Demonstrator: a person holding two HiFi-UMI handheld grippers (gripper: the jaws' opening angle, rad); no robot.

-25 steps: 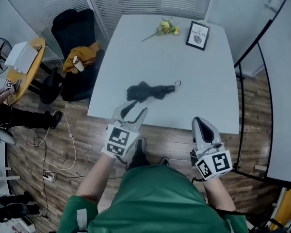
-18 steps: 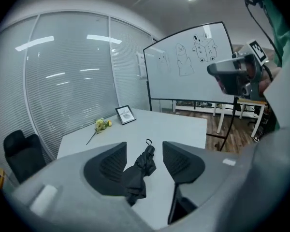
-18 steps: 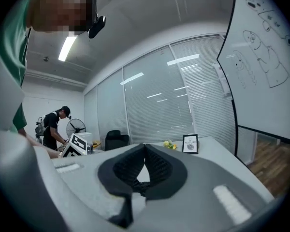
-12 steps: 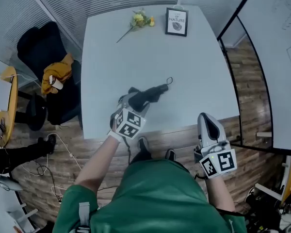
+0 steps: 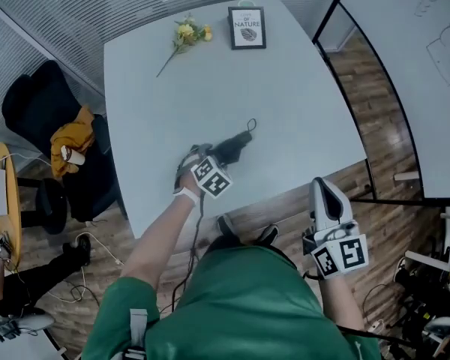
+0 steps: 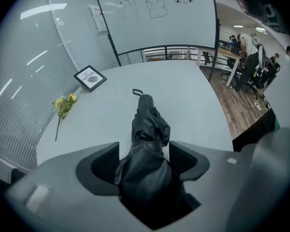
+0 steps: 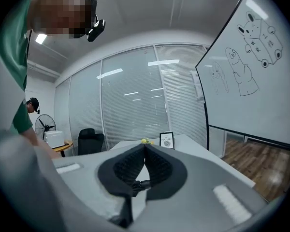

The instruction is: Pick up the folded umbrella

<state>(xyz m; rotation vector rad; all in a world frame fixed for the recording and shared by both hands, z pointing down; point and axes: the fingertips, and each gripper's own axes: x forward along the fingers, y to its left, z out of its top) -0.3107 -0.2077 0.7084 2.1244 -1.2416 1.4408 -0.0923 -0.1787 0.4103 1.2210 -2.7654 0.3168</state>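
The folded black umbrella (image 5: 234, 145) lies on the white table (image 5: 285, 103) near its front edge, its strap loop pointing away from me. My left gripper (image 5: 200, 160) has come down over the umbrella's near end. In the left gripper view the umbrella (image 6: 147, 124) runs straight out between the two pads, and my left gripper (image 6: 144, 146) has just been opening, its jaws standing wide around the bunched fabric. My right gripper (image 5: 320, 187) hangs off the table's front edge; in the right gripper view its tips (image 7: 145, 148) meet, with nothing held.
A framed picture (image 5: 247, 28) and a yellow flower (image 5: 186, 34) are at the table's far end. A black chair with a yellow garment (image 5: 71, 137) stands to the left. A whiteboard (image 5: 427, 66) and a black rail (image 5: 337, 58) border the right side.
My left gripper has swung forward and down from off the table's edge onto the umbrella's near end, and its jaws have spread around it. The right gripper has barely moved.
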